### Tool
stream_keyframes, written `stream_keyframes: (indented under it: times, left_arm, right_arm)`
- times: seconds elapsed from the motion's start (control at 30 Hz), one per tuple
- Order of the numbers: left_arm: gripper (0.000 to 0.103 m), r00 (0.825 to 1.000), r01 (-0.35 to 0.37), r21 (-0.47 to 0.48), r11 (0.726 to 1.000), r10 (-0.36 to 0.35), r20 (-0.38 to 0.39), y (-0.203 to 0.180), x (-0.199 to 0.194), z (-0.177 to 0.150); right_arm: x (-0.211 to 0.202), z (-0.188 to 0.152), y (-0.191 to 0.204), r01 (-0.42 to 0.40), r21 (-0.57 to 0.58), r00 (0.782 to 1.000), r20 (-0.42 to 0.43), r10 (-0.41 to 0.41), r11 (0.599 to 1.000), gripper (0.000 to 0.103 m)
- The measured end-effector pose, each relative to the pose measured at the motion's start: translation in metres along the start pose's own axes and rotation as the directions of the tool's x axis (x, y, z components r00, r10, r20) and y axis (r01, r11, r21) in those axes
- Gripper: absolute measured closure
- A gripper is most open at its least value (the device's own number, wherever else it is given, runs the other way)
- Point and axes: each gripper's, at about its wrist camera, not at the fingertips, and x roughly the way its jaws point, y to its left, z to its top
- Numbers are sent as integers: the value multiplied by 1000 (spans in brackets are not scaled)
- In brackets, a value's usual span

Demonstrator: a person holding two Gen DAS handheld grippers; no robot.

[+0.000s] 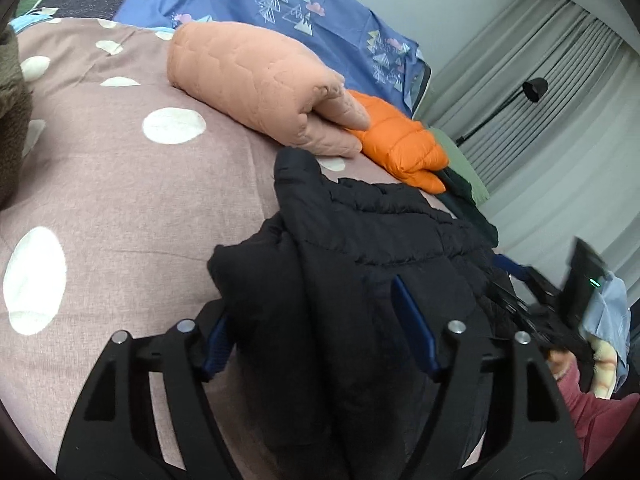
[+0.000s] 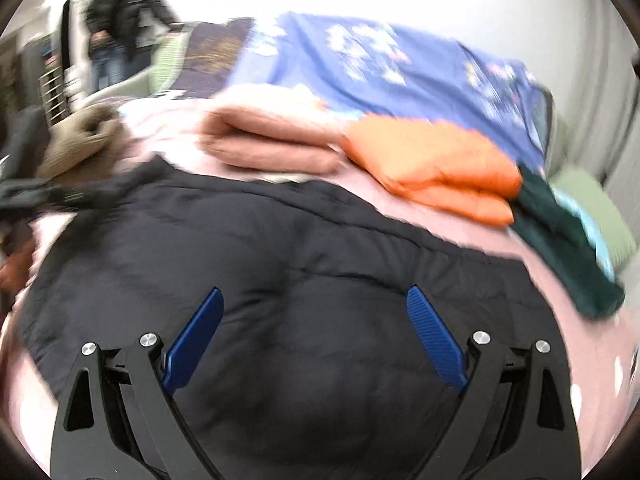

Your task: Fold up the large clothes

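A black padded jacket (image 2: 280,280) is spread on the pink dotted bedspread (image 1: 120,184), near the folded peach (image 1: 256,84) and orange (image 1: 400,140) garments. A bunched fold of it is bracketed by the left gripper (image 1: 320,320), though a firm pinch cannot be told; the right gripper (image 2: 316,336) is held wide apart above the cloth, grasping nothing. The folding step seems under way, and a fresh edge must next be taken by the right gripper.

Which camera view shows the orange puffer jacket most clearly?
The left wrist view: the orange puffer jacket is sharp there, its quilted seams visible. The right wrist view shows more of it, folded, but motion blur smears it.
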Motion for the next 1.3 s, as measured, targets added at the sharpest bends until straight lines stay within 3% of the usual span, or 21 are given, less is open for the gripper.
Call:
stream_keyframes:
  times: [0.1,0.13,0.23,0.33,0.47,0.7,0.73,0.8,0.87,0.93,1.07,1.3]
  left_arm:
    - [28,999,-26,-13,1000,25,-37,5,15,1]
    - [33,998,-41,-15,999,40,-50,7,20,1]
    - [45,996,-49,-27,998,47,-80,12,31,-1]
    - [54,995,-52,-21,998,50,-82,9,29,1]
    - [56,991,-91,13,996,92,-100,2,28,4]
    - [56,984,-117,39,992,121,-130,-2,32,10]
    - [56,983,-120,46,992,125,-131,-3,32,10]
    - [59,983,-125,56,991,132,-129,-4,32,11]
    - [64,984,-126,57,990,132,-123,-4,32,12]
    - [68,986,-119,47,992,124,-113,-4,30,14]
    - [73,992,-96,34,995,98,-83,-12,23,17]
    - [74,1000,-11,75,997,11,1,-60,0,39]
  right_arm:
    - [-30,-2,42,-87,-114,994,53,94,990,10]
    - [-38,-5,58,-130,-159,989,56,140,979,10]
    - [-52,-24,120,-204,-351,970,51,237,914,10]
    - [-50,-42,171,-228,-497,959,33,281,837,10]
    - [-33,-54,210,-243,-549,960,-15,281,799,10]
    - [13,-49,233,-124,-543,991,-24,132,831,11]
    - [19,-48,231,-122,-531,992,-31,124,839,19]
    - [22,-46,227,-120,-500,992,-35,119,857,44]
    - [17,-39,216,-125,-455,991,-13,134,882,76]
    - [9,-33,204,-148,-399,987,4,163,905,87]
    - [-12,-13,169,-200,-268,973,59,223,942,91]
    - [-48,1,119,-240,-124,952,164,258,963,91]
